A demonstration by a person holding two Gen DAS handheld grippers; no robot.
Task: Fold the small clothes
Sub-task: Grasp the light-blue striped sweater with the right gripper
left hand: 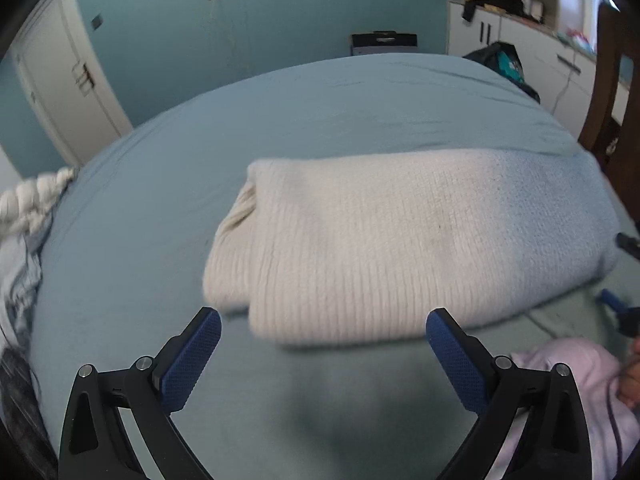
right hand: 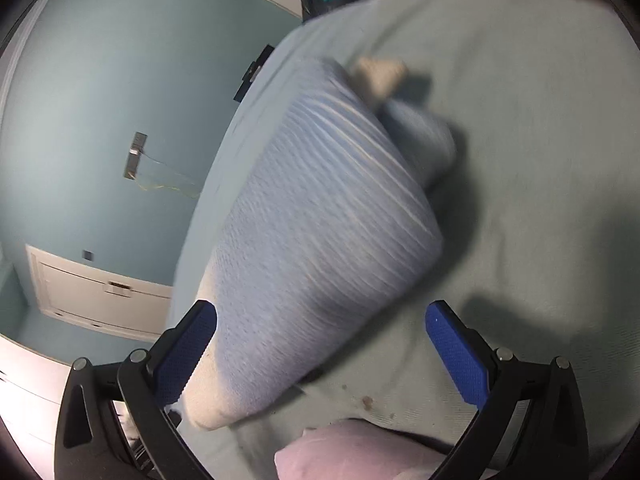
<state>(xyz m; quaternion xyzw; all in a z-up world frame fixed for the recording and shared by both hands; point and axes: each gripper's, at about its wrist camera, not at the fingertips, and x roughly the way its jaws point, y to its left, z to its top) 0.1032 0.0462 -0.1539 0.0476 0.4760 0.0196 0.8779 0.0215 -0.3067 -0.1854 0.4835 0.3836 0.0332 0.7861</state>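
Note:
A cream ribbed knit sweater [left hand: 380, 248] lies folded in a thick rectangle on the light blue bed sheet [left hand: 280, 116]. My left gripper [left hand: 323, 328] is open and empty, just short of the sweater's near edge. In the right wrist view, which is tilted, the same sweater [right hand: 320, 240] looks bluish, and one corner of it reaches between my fingers. My right gripper [right hand: 320, 320] is open, its left pad [right hand: 188, 356] against the sweater's edge. A cream cuff [right hand: 380, 74] sticks out at the sweater's far end.
A pale pink garment [left hand: 576, 392] lies at the bed's near right, and also shows in the right wrist view [right hand: 352, 452]. A braided white cushion [left hand: 36, 196] and rumpled cloth sit at the left edge. White cabinets [left hand: 520, 40] and a dark bag [left hand: 500, 60] stand beyond the bed.

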